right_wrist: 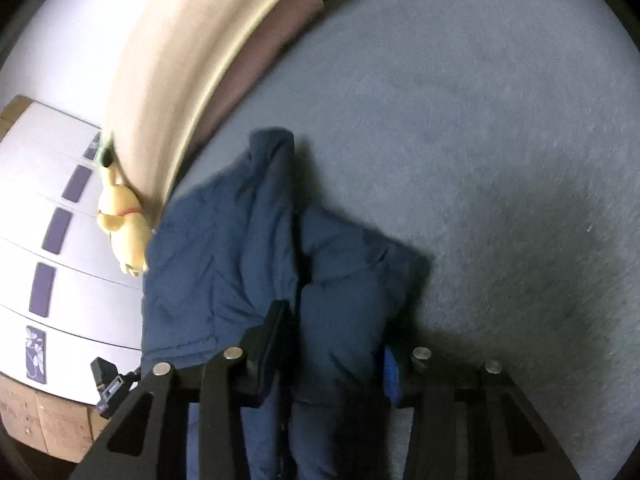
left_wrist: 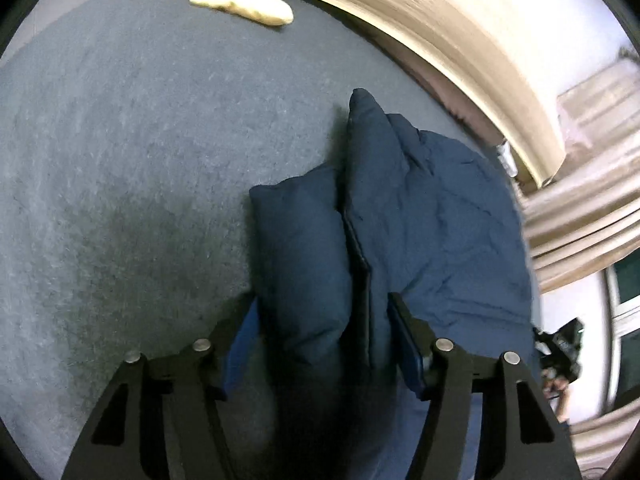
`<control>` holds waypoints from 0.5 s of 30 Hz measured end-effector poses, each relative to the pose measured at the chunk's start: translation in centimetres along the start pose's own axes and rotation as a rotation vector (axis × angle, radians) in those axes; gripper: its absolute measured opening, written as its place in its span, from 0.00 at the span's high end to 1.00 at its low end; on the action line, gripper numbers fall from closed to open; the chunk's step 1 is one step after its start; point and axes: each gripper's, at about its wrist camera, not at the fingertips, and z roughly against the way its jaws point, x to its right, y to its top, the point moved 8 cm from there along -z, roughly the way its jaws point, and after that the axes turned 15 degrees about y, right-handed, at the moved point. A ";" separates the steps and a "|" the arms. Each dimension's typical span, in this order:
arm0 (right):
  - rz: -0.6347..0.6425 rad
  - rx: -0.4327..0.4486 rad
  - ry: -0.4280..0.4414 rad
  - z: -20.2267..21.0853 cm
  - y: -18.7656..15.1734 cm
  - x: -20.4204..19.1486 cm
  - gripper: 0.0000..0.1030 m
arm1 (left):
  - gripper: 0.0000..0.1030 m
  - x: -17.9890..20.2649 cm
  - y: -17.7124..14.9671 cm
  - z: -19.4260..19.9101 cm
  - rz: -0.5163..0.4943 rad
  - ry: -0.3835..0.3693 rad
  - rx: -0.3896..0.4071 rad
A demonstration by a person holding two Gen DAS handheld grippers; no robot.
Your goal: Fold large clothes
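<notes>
Left wrist view: left gripper [left_wrist: 320, 336] is pinching a bunched fold of the navy garment [left_wrist: 420, 220], its jaws pressing the cloth from both sides. Garment is lying on the grey bed cover [left_wrist: 140, 140], near the wooden bed frame [left_wrist: 460, 36]. Cream plush toy [left_wrist: 244, 0] is resting at the far edge of the cover, well apart from the garment

Right wrist view: right gripper [right_wrist: 332, 348] is clamping another thick fold of the garment [right_wrist: 224, 248], jaws closing on the fabric. Garment is spreading across the cover [right_wrist: 480, 140], reaching the frame [right_wrist: 168, 80]. Yellow plush dog [right_wrist: 124, 232] is sitting against the frame, just beside the garment's edge. White drawers [right_wrist: 72, 260] are standing beyond
</notes>
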 end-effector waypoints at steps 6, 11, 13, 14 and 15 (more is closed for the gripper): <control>0.004 0.192 -0.035 6.1 -1.5 -0.8 0.26 | 0.39 0.3 -1.0 6.4 0.013 0.128 0.216; -0.037 0.344 0.017 11.3 -8.5 -2.0 0.26 | 0.29 2.0 -6.9 11.1 0.051 0.131 0.351; -0.098 0.315 0.053 10.4 -12.3 -2.1 0.26 | 0.28 3.2 -9.1 11.1 0.047 0.125 0.362; -0.123 0.304 0.080 9.6 -13.7 -2.4 0.26 | 0.28 3.3 -10.2 11.0 0.065 0.131 0.362; -0.139 0.301 0.097 9.1 -14.3 -2.5 0.26 | 0.28 3.1 -10.9 10.7 0.097 0.135 0.356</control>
